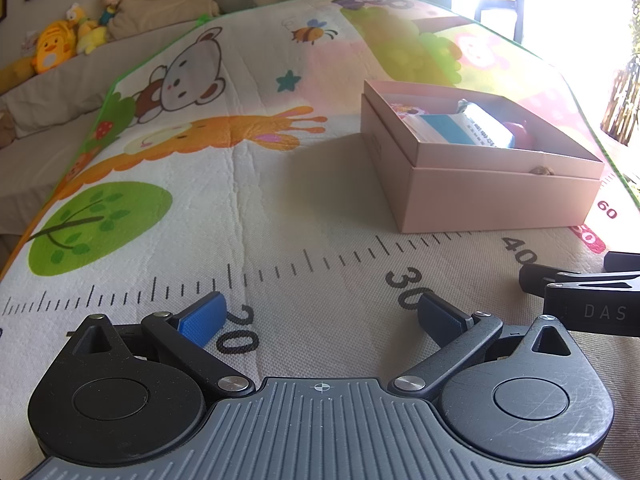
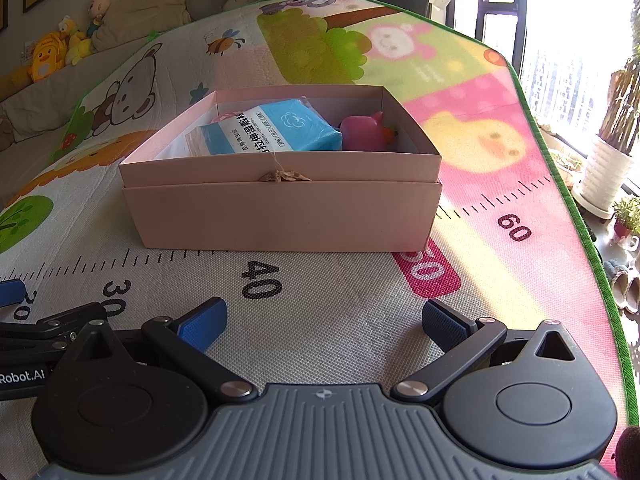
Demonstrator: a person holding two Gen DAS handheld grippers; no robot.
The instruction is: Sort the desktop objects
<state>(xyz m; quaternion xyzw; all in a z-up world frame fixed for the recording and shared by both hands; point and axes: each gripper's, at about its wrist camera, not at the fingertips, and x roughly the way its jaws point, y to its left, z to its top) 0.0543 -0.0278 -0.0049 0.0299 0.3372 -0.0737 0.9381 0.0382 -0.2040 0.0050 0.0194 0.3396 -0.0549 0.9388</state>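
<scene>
Printed along the cartoon play mat's ruler strip: 20, 30, 40, 50, 60. Chinese characters on the blue-and-white wipes packet. "Robot.AI" on the near-left black tongs.

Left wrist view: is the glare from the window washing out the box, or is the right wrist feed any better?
Left wrist view: window glare blows out the upper right corner and hazes the mat behind the pink box, whose contents stay readable. Right wrist view: glare is confined to the far right edge; the blue pack in the box shows clearly. Both views bend the mat's edges.
</scene>
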